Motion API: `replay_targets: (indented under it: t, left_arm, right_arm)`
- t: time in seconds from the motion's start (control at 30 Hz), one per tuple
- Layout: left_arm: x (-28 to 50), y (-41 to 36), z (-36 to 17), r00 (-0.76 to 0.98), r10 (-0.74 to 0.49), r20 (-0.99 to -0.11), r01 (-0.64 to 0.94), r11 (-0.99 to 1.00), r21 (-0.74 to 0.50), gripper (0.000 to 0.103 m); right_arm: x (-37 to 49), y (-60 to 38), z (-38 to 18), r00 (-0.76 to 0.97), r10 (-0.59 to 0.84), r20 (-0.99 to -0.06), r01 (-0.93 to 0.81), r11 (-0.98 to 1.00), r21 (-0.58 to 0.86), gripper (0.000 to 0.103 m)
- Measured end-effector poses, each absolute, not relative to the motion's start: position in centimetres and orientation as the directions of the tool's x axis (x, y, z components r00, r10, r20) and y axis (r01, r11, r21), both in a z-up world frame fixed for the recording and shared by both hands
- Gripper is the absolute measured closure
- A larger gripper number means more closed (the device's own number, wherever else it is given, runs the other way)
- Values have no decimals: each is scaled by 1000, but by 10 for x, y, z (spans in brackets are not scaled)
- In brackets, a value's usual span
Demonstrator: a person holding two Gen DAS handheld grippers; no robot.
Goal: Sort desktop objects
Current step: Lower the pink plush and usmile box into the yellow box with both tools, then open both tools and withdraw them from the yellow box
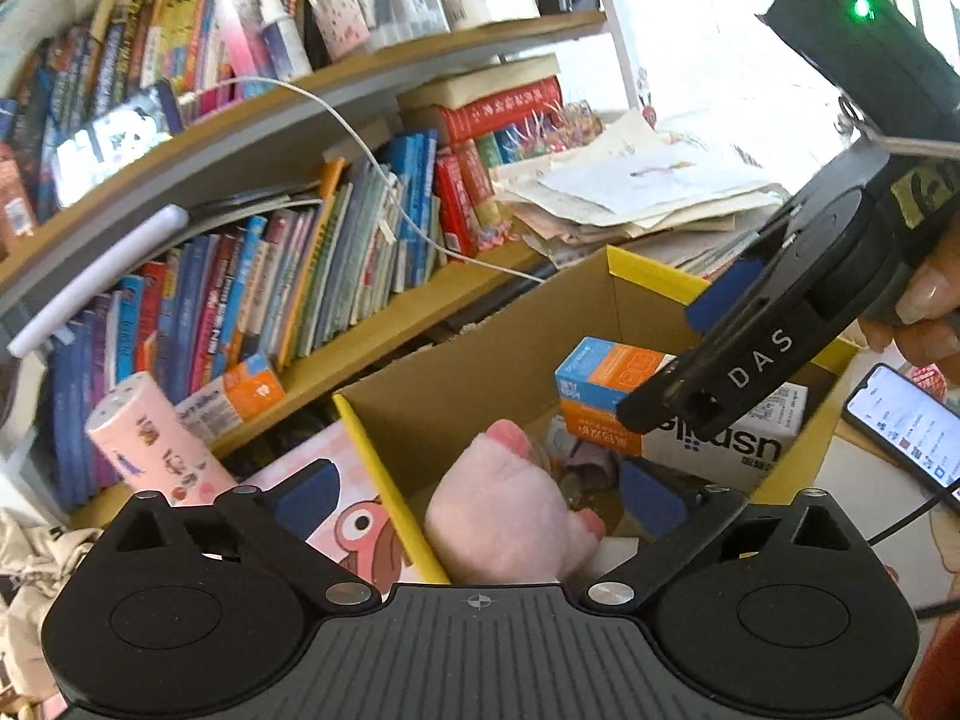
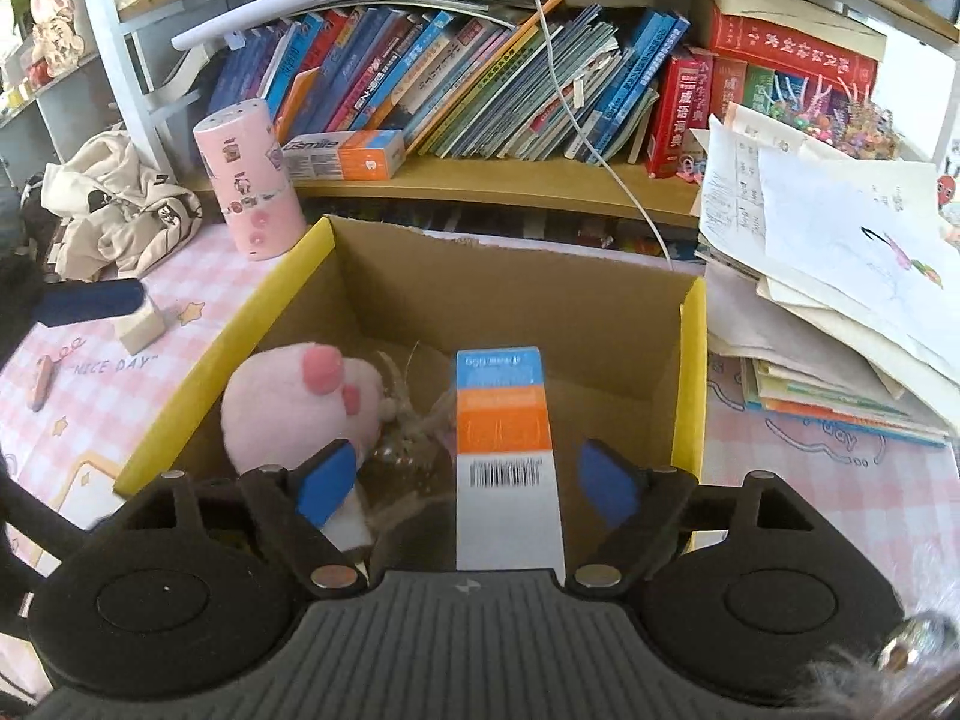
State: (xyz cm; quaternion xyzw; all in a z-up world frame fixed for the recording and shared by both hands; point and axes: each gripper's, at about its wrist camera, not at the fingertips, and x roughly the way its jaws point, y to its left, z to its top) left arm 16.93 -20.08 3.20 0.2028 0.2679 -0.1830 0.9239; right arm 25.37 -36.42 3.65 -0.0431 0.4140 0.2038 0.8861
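A cardboard box with yellow flap edges (image 2: 690, 384) stands on the pink checked desk mat. Inside it lie a pink plush toy (image 2: 288, 402) and a blue, orange and white carton (image 2: 504, 420). My right gripper (image 2: 468, 474) hangs over the box with its jaws open. The carton stands between its blue pads (image 2: 327, 477), with a gap on each side. In the left wrist view my left gripper (image 1: 480, 495) is spread wide open above the plush toy (image 1: 504, 516), touching nothing. There the right gripper (image 1: 678, 354) reaches in from the upper right beside the carton (image 1: 606, 372).
A white printed box (image 1: 732, 444) also lies in the cardboard box. A pink cylinder (image 2: 252, 180), a small block (image 2: 141, 327) and bundled cloth (image 2: 120, 204) are to its left. Stacked papers (image 2: 840, 276) and a lit phone (image 1: 906, 420) are to its right. Bookshelves (image 2: 480, 180) stand behind.
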Motion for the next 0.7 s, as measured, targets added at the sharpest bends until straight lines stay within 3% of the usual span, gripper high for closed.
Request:
replay_targets:
  t: [0.7]
  left_arm:
    - [110,-167,34,813,-146,-564,273,951,147,1]
  right_arm:
    - [179,-373,50,655,292,-697,-360,932,52,19]
